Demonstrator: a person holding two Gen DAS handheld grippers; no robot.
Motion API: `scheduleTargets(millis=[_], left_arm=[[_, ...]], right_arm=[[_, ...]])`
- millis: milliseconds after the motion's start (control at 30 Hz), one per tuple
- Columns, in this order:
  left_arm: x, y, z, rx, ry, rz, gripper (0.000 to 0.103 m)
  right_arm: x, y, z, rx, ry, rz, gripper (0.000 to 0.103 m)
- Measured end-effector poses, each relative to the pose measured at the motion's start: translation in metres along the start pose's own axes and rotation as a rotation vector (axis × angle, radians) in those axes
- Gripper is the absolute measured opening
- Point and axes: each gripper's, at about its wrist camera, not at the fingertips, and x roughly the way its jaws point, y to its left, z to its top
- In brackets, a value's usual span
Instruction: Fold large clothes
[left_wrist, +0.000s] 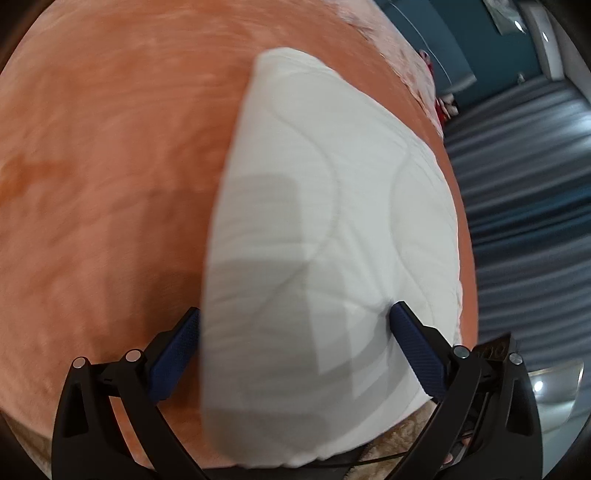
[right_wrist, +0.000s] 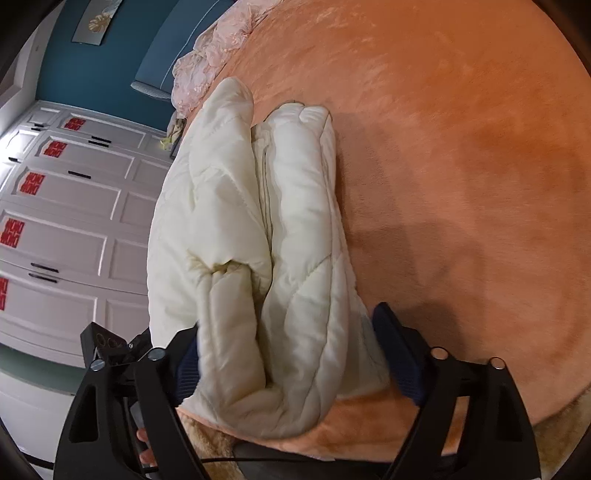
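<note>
A cream-white quilted padded garment (left_wrist: 332, 206) lies folded in a long bundle on an orange plush bed cover (left_wrist: 110, 166). In the left wrist view my left gripper (left_wrist: 295, 317) stands wide open, its blue-padded fingers on either side of the garment's near end, the right pad pressing into the fabric. In the right wrist view the same garment (right_wrist: 258, 221) shows as several stacked folds. My right gripper (right_wrist: 288, 332) is wide open too, straddling the near end of the folds; the left pad is partly hidden by fabric.
The bed cover (right_wrist: 461, 147) spreads wide to the right in the right wrist view. A pink lacy pillow (right_wrist: 207, 48) lies at the head. White wardrobe doors (right_wrist: 66, 206) stand beyond the bed's left edge; grey curtains (left_wrist: 524, 184) hang off the other side.
</note>
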Motion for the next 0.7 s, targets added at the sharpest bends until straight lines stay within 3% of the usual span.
scheduleTargets(millis=[167,233,300,367,500,700], left_arm=[[0.006,-0.015,0.003,0.04,-0.019,0.043,0.098],[0.003,-0.025,0.002,0.071,-0.046,0.068,0.092],[-0.006,-0.039,0.0,0.135,-0.087,0.109,0.082],[-0.018,-0.054,0.0,0.203,-0.124,0.145,0.072],[-0.048,-0.088,0.003,0.338,-0.216,0.175,0.059],[-0.106,-0.142,0.012,0.484,-0.377,0.167,0.057]], right_arm=[[0.012,0.007,0.006,-0.012,-0.007,0.009,0.082],[0.014,0.014,0.011,-0.034,-0.01,0.003,0.068],[0.008,0.028,0.012,-0.101,-0.039,-0.024,0.045],[-0.001,0.048,0.011,-0.185,-0.074,-0.058,0.036],[-0.029,0.089,0.008,-0.322,-0.173,-0.106,0.032],[-0.073,0.149,0.011,-0.476,-0.334,-0.114,0.031]])
